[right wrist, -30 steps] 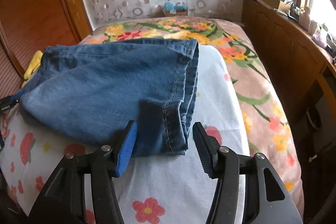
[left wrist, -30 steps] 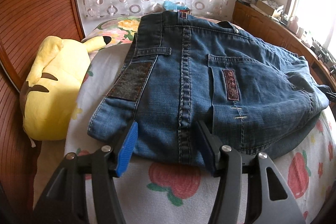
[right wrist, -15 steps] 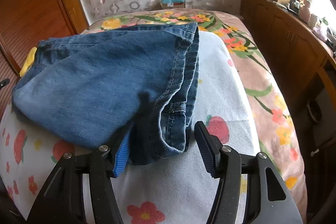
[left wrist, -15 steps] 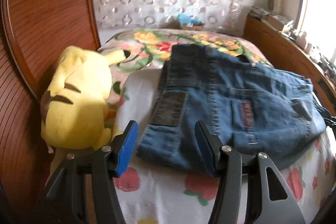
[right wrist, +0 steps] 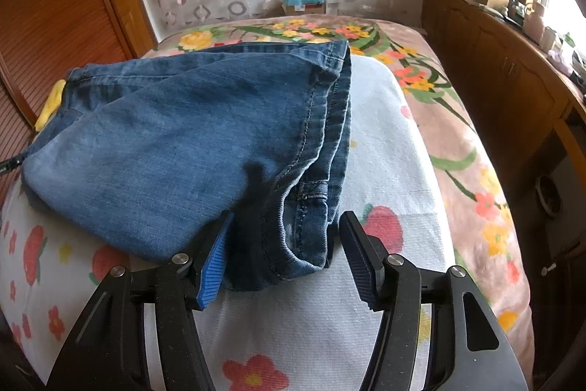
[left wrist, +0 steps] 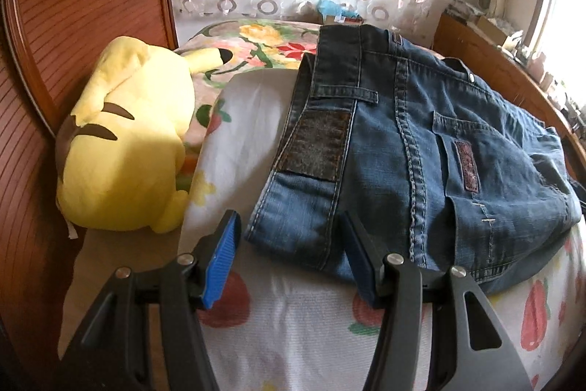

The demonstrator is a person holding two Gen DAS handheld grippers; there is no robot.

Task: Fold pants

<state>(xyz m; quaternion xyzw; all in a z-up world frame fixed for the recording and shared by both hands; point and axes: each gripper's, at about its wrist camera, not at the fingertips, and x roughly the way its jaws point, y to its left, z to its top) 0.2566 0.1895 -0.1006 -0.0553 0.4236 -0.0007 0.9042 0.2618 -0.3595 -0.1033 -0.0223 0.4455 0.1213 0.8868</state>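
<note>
Floral bed (left wrist: 293, 336) carries folded jeans (left wrist: 421, 152); left gripper (left wrist: 293, 255) and right gripper (right wrist: 282, 255) both gape wide, empty

The pants (left wrist: 421, 152) are faded blue denim with pale stitching and a rough dark patch. The bedspread (right wrist: 384, 171) beneath is nubby woven cloth. The yellow toy (left wrist: 124, 141) looks soft plush. The left claw (left wrist: 289, 259) is matt black plastic with ribbed blue pads (left wrist: 219, 262). The headboard (left wrist: 84, 6) is grooved, polished wood.

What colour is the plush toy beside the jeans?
Yellow with brown stripes and a black-tipped ear: the plush toy, clearest in the left wrist view.
</note>
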